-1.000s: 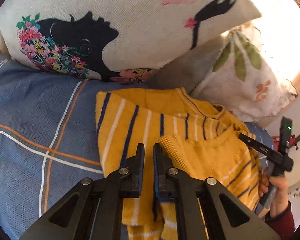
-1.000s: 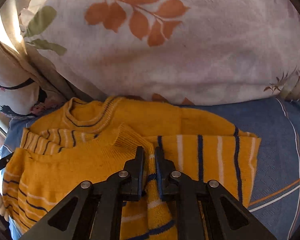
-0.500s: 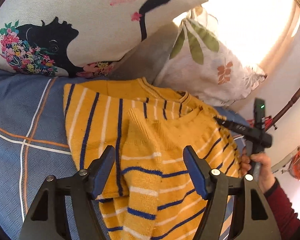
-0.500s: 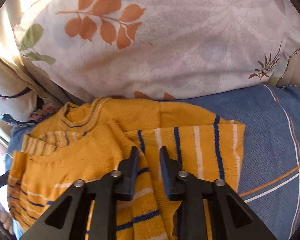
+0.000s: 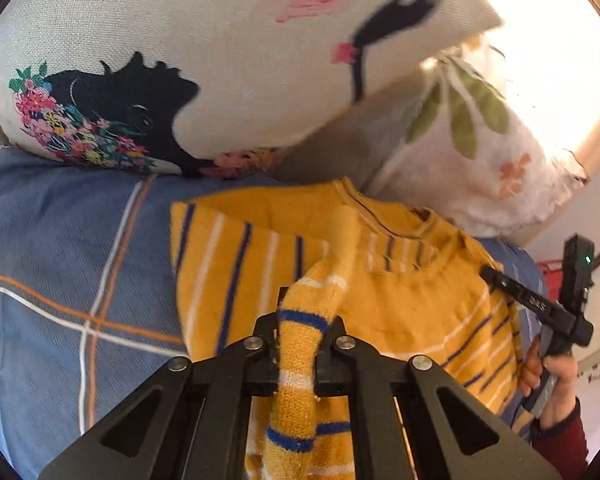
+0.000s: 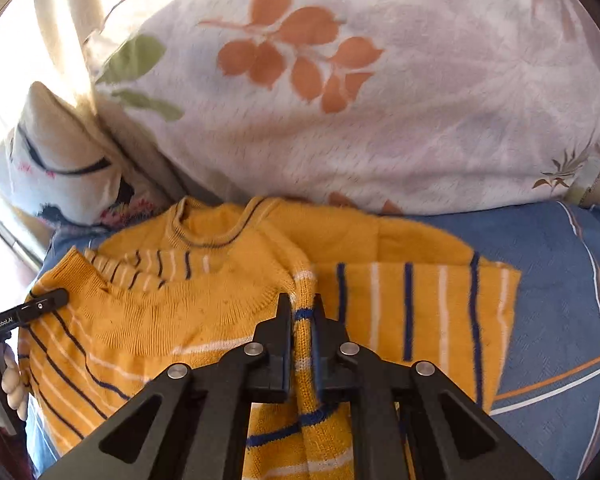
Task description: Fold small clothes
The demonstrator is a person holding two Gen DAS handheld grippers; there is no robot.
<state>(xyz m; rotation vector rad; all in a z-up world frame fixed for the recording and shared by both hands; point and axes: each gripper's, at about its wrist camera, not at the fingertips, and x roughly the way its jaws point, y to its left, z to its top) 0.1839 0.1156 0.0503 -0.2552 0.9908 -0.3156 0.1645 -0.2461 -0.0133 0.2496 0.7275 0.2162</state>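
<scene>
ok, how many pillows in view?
2. One with a black silhouette print behind the sweater; one with a leaf print beside it. More may be out of frame.

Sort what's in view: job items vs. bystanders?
Job: yellow striped sweater; left gripper and right gripper, each shut on a fold of it.

Bystanders: silhouette-print pillow, leaf-print pillow, blue plaid bedsheet.

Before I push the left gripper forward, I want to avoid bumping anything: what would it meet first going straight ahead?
The left gripper, jaws shut on the sweater's sleeve, points over the yellow striped sweater toward the gap between the silhouette pillow and the leaf-print pillow. Probably the sweater's folded body first; depth is unclear.
</scene>
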